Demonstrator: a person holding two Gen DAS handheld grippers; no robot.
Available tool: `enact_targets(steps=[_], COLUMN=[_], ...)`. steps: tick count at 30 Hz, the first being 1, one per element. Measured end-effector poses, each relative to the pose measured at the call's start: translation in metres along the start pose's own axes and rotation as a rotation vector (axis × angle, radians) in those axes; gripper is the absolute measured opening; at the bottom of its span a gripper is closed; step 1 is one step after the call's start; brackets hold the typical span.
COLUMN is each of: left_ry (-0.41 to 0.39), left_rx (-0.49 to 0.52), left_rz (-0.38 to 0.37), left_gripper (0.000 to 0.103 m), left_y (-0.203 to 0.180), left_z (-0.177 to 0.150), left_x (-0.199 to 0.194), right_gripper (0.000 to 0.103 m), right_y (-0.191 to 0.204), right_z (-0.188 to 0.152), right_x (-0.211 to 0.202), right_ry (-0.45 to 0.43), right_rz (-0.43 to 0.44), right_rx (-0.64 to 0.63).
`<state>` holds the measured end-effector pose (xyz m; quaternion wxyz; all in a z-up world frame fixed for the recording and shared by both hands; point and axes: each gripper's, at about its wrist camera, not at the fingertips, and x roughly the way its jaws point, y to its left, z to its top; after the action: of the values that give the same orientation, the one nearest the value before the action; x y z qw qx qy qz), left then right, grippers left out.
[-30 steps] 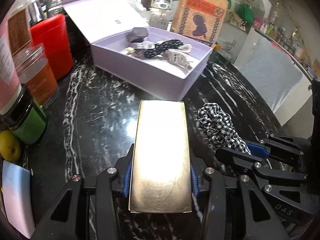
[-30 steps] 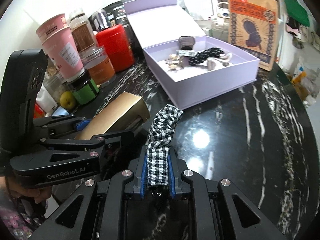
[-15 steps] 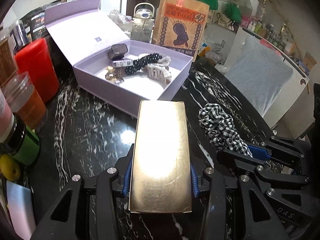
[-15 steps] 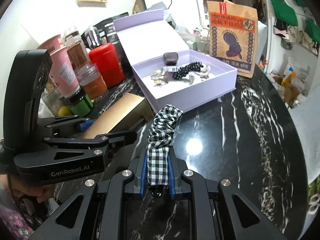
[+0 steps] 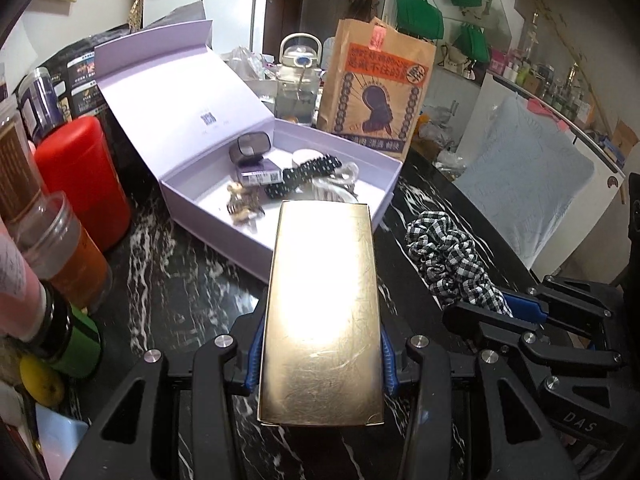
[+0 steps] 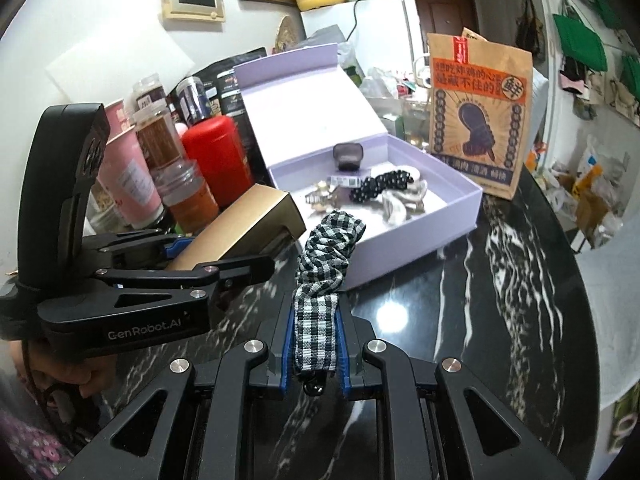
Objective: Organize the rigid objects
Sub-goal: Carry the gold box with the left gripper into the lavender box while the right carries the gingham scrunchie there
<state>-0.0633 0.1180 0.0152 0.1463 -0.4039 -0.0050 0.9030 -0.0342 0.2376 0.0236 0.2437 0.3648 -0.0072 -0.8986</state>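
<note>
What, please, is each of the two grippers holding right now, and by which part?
The left gripper clamps the long sides of a shiny gold rectangular box near its rear end; the right gripper pinches one end of a black-and-white checked fabric scrunchie.

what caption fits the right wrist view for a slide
Right claw shut on a checked scrunchie, left claw gripping a gold box, before an open lilac box.
</note>
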Motion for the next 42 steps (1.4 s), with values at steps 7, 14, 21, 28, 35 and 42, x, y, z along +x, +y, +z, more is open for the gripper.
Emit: enact_targets(steps=[7, 14, 21, 28, 35, 42], left_ry=[-0.011, -0.042, -0.062, -0.061, -0.063, -0.059], left_rx=[0.000, 0.012, -0.002, -0.013, -0.023, -0.013], left_rz=[-0.003, 0.008, 0.019, 0.036, 0.056, 0.082], left_gripper=[0.044, 0.044, 0.044, 0.044, 0.044, 0.044], left_y=[0.005, 0.007, 0.017, 0.027, 0.038, 0.045], left_z=[0.023, 0.049, 0.072, 0.086, 0.098, 0.106], left_x=[0.006, 0.011, 0.024, 0.040, 0.059, 0.079], right_gripper=[0.017, 0.017, 0.017, 0.017, 0.017, 0.017], right_y=[-0.013, -0.024, -0.035, -0.044, -0.053, -0.060], right_z=[0.022, 0.046, 0.066, 0.084, 0.099, 0.110], right_x=[0.004, 0.008, 0.020, 0.038, 0.053, 0.070], right_ry=[-0.022, -0.044, -0.056, -0.054, -0.055, -0.056], right_rz=[-0.005, -0.008, 0.007, 0.023, 0.021, 0.017], right_rx=[-0.016, -0.040, -0.048, -0.056, -0.057, -0.056])
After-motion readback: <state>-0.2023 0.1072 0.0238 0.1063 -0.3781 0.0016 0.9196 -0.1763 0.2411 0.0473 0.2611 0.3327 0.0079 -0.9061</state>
